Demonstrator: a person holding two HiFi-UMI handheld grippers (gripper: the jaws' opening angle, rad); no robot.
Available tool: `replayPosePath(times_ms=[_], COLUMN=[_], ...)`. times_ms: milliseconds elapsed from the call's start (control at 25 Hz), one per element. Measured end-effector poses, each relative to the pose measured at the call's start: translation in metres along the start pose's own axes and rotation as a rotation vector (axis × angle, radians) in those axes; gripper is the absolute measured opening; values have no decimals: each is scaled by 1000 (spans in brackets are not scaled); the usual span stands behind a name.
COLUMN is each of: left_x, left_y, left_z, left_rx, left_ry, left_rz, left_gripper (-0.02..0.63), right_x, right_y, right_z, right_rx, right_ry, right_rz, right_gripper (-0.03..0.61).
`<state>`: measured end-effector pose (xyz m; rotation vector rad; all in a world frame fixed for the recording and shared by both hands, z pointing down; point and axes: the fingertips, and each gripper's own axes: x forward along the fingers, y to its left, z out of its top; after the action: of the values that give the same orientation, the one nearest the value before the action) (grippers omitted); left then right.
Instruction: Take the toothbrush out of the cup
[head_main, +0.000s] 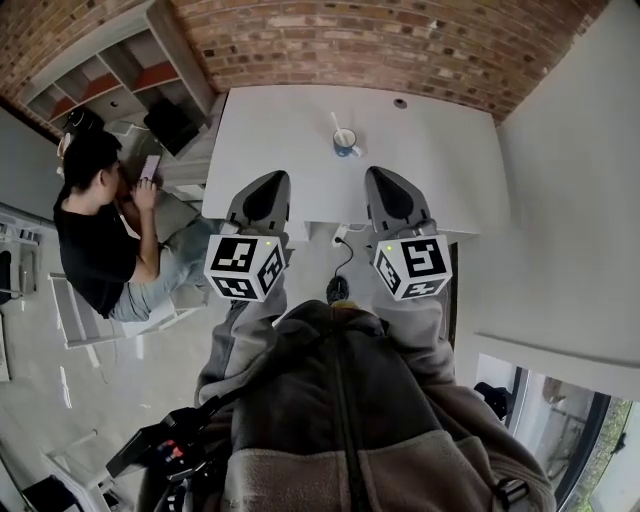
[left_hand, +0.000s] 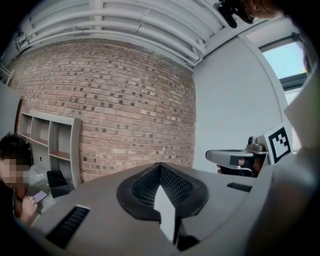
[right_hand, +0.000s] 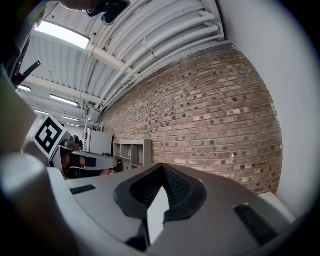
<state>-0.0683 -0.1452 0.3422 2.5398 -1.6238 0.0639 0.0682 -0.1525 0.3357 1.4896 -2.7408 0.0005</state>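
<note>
abreast — left claw, right claw — closed

Toothbrush in cup on table, beyond left gripper and right gripper

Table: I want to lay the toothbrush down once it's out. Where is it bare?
Bare table left of the cup and right of it, up to the white wall. Crowded only at the near edge, under the left gripper and right gripper.
</note>
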Motion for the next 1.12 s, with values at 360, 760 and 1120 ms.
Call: replayPosePath(times_ms=[360,760,1120], left_x=[99,139,157], left_y=[-9,11,46], left_z=[-4,-52,-111], left_rx=[18,0,-109], left_ry=[52,181,288], left_rz=[-37,10,22], left_gripper=[3,3,3], right_x=[44,88,124], right_y=[-64,-89,-80], right_z=[-23,-83,-138], right_rx=[33,155,145], right_ry=[63,176,335], right_rz=[9,67,98], right_gripper=[0,0,0])
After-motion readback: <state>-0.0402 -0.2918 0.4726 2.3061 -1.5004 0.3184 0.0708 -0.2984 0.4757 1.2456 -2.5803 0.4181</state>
